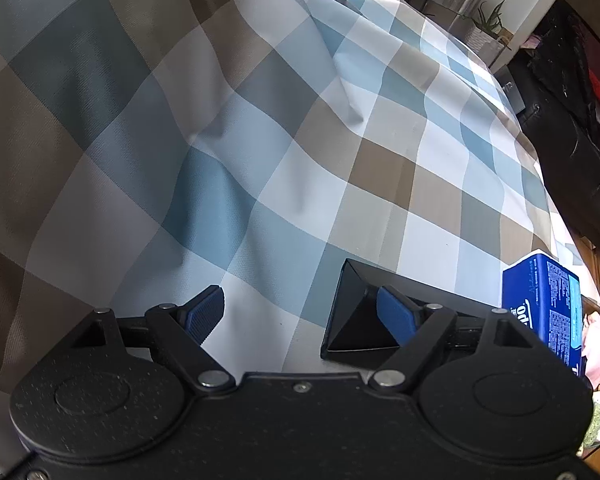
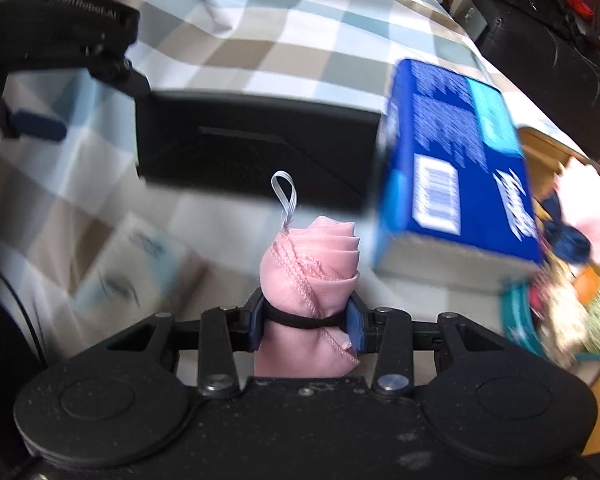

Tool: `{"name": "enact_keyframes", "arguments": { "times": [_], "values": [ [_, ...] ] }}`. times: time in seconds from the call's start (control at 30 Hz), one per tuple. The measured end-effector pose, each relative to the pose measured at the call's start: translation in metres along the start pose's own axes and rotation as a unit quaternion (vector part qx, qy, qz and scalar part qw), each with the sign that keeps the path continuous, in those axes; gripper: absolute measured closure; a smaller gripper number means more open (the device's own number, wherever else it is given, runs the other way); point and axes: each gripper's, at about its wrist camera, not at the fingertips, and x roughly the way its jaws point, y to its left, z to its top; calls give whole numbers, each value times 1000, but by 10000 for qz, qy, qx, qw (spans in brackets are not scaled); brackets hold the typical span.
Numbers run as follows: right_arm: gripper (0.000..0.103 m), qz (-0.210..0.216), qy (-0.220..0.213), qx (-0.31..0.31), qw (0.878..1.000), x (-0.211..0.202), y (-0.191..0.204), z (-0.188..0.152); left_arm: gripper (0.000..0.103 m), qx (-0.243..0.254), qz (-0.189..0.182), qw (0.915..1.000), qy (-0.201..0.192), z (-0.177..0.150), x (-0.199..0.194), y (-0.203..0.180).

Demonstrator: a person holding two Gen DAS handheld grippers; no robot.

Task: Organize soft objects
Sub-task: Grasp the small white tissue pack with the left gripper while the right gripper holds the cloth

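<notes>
My right gripper (image 2: 306, 322) is shut on a rolled pink cloth (image 2: 312, 260), bound by a black band, with a small grey loop on top. It holds the roll upright above the bed. A black box (image 2: 256, 152) lies open ahead of it; its corner shows in the left wrist view (image 1: 356, 316). My left gripper (image 1: 300, 312) is open and empty over the checked bedspread (image 1: 260, 120), its right finger (image 1: 396, 312) at the box's corner. The left gripper also shows in the right wrist view (image 2: 40, 124), at the upper left.
A blue tissue pack (image 2: 456, 168) lies right of the black box, also in the left wrist view (image 1: 548, 300). A container with pink, dark blue and patterned soft items (image 2: 572, 240) stands at the right. A pale tissue pack (image 2: 136, 264) lies at the left. Dark furniture (image 1: 572, 100) borders the bed.
</notes>
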Motion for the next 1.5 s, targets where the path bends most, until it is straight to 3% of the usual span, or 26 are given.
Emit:
{"name": "enact_keyframes", "arguments": {
  "times": [0.2,0.43,0.63,0.93,1.37,1.47,1.5],
  "values": [
    [64,-144,177,138,9996,-9,-31,-26,23,128,-66,9999,84,-2,1,-3],
    [63,-76,280,504,9983,-13,-57,-39,22,271,-251,9981,486,-4,5,-7],
    [62,47,344,750,9966,-10,-66,-43,22,354,-247,9964,736,-7,4,-9],
    [60,169,304,871,9956,-8,-73,-43,22,875,-231,9885,1210,-29,-15,-33],
    [60,468,355,1276,9901,-10,-92,-41,22,1222,257,9730,1942,-79,1,-66],
    [60,466,348,1293,9899,-11,-93,-42,28,1282,355,9693,2068,-86,9,-69],
    [60,472,347,1302,9898,-11,-94,-43,36,1294,373,9676,2137,-89,12,-70]
  ]
}}
